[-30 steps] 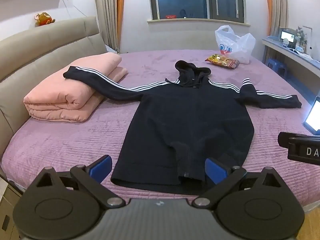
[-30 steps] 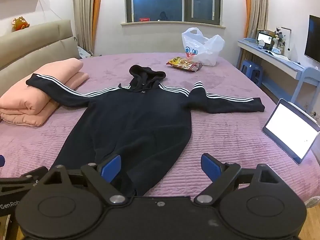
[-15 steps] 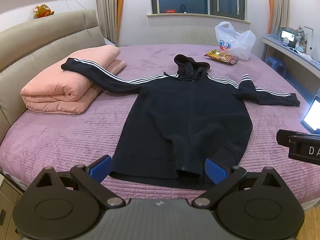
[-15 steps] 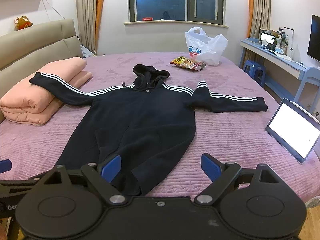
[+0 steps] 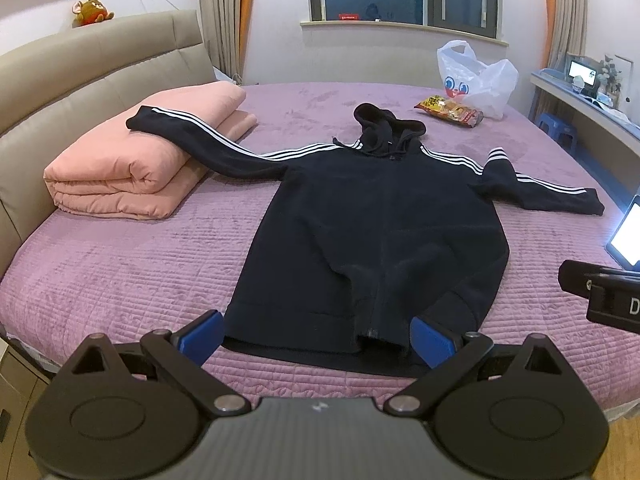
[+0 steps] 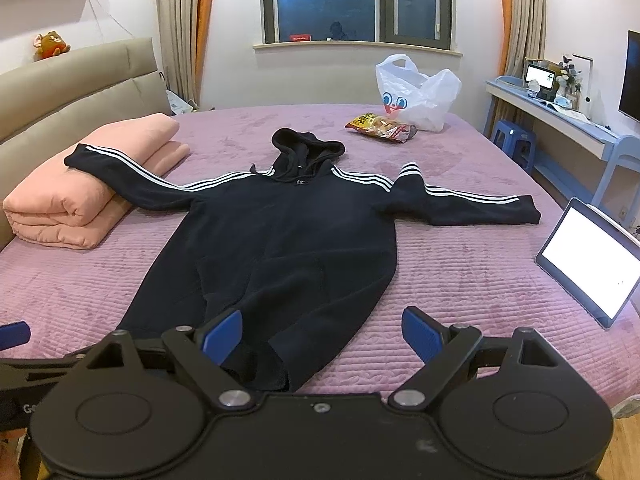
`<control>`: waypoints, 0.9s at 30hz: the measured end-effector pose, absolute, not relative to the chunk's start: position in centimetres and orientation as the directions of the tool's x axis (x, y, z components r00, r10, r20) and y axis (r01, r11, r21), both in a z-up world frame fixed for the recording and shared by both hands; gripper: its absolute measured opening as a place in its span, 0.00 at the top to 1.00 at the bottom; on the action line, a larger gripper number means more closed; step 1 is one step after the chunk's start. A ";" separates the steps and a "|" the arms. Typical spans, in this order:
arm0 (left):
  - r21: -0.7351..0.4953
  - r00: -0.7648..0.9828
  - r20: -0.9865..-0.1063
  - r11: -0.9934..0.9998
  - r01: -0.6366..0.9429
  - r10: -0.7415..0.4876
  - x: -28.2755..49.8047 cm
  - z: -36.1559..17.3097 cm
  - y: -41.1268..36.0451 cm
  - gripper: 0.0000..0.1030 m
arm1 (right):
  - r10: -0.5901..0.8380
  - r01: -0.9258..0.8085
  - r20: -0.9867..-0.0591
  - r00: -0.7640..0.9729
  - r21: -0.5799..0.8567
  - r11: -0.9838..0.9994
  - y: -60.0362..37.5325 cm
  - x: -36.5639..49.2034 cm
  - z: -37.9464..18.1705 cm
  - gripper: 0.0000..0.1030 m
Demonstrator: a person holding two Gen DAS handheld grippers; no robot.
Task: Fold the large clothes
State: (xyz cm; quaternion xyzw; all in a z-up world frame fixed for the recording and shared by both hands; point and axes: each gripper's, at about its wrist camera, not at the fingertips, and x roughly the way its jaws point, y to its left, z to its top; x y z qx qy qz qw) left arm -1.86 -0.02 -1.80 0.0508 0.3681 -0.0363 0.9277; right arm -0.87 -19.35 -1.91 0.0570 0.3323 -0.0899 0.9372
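A black hoodie [image 5: 372,232] [image 6: 280,248] with white sleeve stripes lies flat on the purple bed, hood toward the window, hem toward me. Its left sleeve rests on a folded pink blanket [image 5: 132,160]; the other sleeve stretches right. My left gripper [image 5: 316,340] is open just above the hem, blue pads spread on either side of the zipper end. My right gripper [image 6: 322,334] is open over the hem's right corner, one blue pad [image 6: 222,334] above the cloth, the other over bare bedspread. Neither holds anything.
A lit tablet [image 6: 592,260] lies at the bed's right edge. A white plastic bag [image 6: 416,92] and a snack packet [image 6: 380,126] sit at the far side. The padded headboard [image 5: 80,64] runs along the left, a desk [image 6: 560,120] along the right wall.
Both grippers have come a little nearer to the bed and lower toward the hoodie's hem. The hoodie itself lies as before.
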 end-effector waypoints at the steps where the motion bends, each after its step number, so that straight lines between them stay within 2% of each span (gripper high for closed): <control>1: 0.067 0.726 -0.687 0.992 0.105 -0.030 -1.8 -1.8 0.0 0.02 | -0.130 0.206 -0.633 0.763 0.047 0.977 -19.4 -0.9 -1.8 0.00; 27: 0.037 0.720 -0.693 0.996 0.084 -0.035 -1.9 -1.7 1.1 0.02 | -0.121 0.196 -0.632 0.765 0.049 0.979 -19.1 -1.0 -1.7 0.00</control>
